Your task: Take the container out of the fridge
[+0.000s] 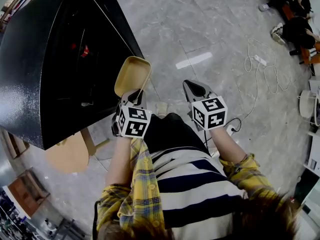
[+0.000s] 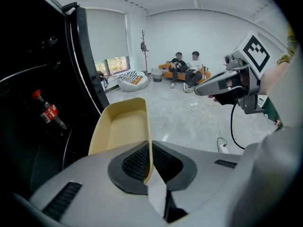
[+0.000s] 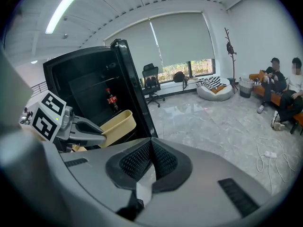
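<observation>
Now that the container (image 2: 120,126) hangs in open air outside the fridge (image 1: 30,74), the taking-out looks all but done. The left hand-held gripper (image 2: 150,161), at eleven o'clock in the head view, has its jaws drawn nearly together on the container's near side wall, with the thin wall pinched between the ribbed pads. The right hand-held gripper (image 3: 150,162), at one o'clock and just beside its partner, is closed on itself with nothing between its jaws.

The beige, tub-shaped container reaches away from the left jaws over the grey floor (image 1: 210,34) and touches neither the fridge nor its shelves. Its inside shows bare as far as the left gripper view reaches, so it appears to be empty.

Beyond it, at ten o'clock, the black fridge stands open. A single dark bottle (image 2: 47,111) with a red cap and label stands in the shadowed interior, well apart from the container. Nothing else inside can be made out in the dark.

What seems to be left is to find somewhere to put the container down and, perhaps, to shut the fridge. No bench shows in any view.

Farther off, a power strip and its cable (image 1: 260,60) lie on the floor at two o'clock. Two people sit on an orange sofa (image 2: 184,70) against the far wall.
</observation>
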### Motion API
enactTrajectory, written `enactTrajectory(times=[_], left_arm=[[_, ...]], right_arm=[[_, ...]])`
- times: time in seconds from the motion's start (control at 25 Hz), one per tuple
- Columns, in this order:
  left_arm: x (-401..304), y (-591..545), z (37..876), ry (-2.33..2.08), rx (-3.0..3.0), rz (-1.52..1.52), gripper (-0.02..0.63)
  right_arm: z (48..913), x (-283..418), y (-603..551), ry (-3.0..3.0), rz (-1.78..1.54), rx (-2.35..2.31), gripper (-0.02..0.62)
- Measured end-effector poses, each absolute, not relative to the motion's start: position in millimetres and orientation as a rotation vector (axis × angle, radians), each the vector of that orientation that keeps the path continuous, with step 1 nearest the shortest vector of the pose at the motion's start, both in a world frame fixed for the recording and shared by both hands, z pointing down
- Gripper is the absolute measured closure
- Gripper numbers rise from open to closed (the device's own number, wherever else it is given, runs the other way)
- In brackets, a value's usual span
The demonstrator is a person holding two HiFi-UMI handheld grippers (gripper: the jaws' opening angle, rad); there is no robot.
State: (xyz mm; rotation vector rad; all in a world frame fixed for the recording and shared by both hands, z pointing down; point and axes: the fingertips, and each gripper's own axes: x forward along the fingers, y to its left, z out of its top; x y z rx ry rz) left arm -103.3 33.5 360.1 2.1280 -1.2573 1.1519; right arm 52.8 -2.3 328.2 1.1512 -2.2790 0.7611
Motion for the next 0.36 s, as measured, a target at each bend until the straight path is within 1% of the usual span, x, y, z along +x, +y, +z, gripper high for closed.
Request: enactTrajectory(times=[0.36], left_arm=[[-110, 20, 364, -1.241, 2.137, 1.132, 0.574]], right_arm=[[327, 38, -22, -2.267, 0.751, 1.167, 0.568]])
